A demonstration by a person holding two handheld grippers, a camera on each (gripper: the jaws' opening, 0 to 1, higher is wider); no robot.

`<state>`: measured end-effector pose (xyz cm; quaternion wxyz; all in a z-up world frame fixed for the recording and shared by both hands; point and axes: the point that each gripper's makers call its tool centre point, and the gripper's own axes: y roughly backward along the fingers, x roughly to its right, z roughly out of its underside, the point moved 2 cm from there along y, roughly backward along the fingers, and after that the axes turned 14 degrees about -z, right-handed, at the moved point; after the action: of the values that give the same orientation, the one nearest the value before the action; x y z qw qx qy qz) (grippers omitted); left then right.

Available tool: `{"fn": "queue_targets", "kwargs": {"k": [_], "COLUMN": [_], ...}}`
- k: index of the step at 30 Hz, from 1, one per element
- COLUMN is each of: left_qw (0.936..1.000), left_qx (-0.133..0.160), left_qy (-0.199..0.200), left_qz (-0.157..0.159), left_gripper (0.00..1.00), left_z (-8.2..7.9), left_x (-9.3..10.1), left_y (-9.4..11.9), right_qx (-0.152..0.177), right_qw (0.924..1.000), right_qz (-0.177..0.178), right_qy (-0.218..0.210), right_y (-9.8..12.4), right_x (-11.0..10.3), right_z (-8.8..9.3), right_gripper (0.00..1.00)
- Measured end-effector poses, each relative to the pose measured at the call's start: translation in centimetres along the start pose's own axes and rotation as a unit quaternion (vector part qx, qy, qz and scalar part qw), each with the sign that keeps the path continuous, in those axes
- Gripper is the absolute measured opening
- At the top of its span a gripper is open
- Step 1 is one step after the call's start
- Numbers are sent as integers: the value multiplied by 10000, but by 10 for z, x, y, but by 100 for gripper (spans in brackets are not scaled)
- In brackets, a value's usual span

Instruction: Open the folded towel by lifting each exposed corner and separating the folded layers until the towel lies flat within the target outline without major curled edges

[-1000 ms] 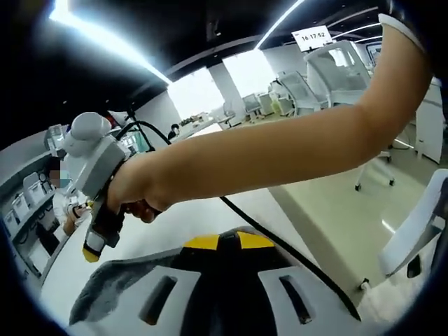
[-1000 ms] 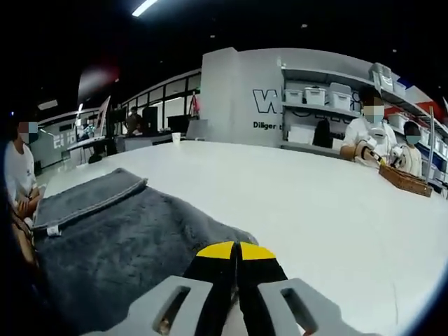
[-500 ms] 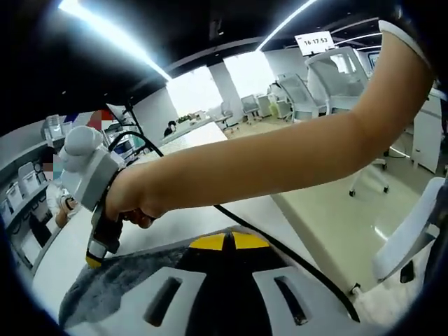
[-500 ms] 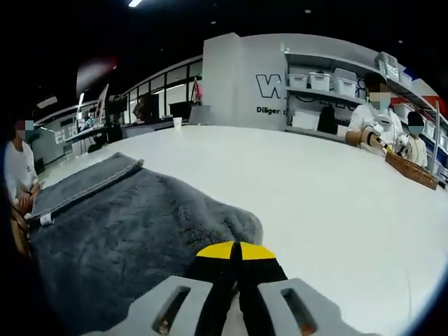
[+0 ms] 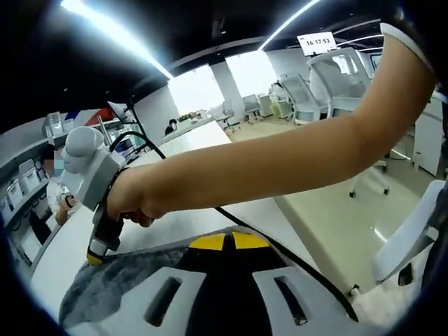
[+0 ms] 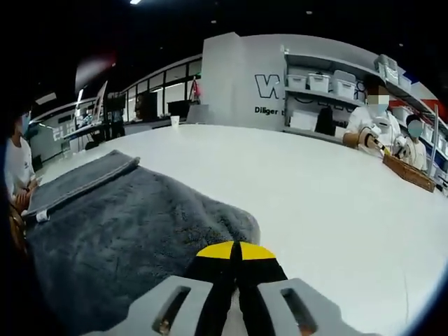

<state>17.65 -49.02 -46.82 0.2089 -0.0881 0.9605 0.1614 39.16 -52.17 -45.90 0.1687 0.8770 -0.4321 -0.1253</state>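
Note:
A grey fluffy towel (image 6: 119, 231) lies on the white table (image 6: 315, 203), with a flatter hemmed band (image 6: 84, 183) at its far left end. My right gripper (image 6: 236, 250) is shut at the towel's near edge, which bulges up to its yellow tips. In the left gripper view the same towel (image 5: 112, 287) spreads at the lower left. My left gripper (image 5: 225, 241) is shut on its edge. The right gripper (image 5: 96, 253) enters from the left, held by a hand (image 5: 136, 199), with its yellow tip on the towel's far edge. A bare arm (image 5: 294, 154) crosses above.
A black cable (image 5: 294, 255) runs over the table (image 5: 196, 224) beside the towel. The table edge and floor with office chairs (image 5: 420, 231) lie to the right. People sit at the far side near a wicker basket (image 6: 404, 179). Another person (image 6: 17, 168) sits at the left.
In the left gripper view the right gripper has dropped lower onto the towel's edge, and more towel shows. Both views have shifted a little. All jaws stay shut.

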Motion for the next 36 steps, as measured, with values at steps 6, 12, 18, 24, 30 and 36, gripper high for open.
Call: {"fn": "queue_targets", "kwargs": {"k": [6,12,18,24,30,36], "left_qw": [10000,9999,9995,9988,9973,9960], "left_qx": [35,21,66,110,33,8], "left_qy": [63,81,129,228,257,381], "left_qz": [-16,-148,-270,-412,-682,-804], "left_gripper": [1,10,14,26,46,63], "left_z": [-1,-3,-6,-9,-10,-15], "left_x": [-2,-9,-14,-19,-29,-34], "left_y": [2,4,6,10,16,22], "right_qx": [-14,137,223,232,265,302], "right_qw": [10000,9997,9994,9993,9985,9979], "right_qz": [-1,-5,104,180,334,407], "right_qy": [73,211,257,245,358,400], "right_y": [0,4,0,-2,0,1], "right_x": [0,0,7,8,13,16], "right_z": [0,-9,-11,-10,-12,-15], "right_gripper": [0,0,7,26,40,51]}}
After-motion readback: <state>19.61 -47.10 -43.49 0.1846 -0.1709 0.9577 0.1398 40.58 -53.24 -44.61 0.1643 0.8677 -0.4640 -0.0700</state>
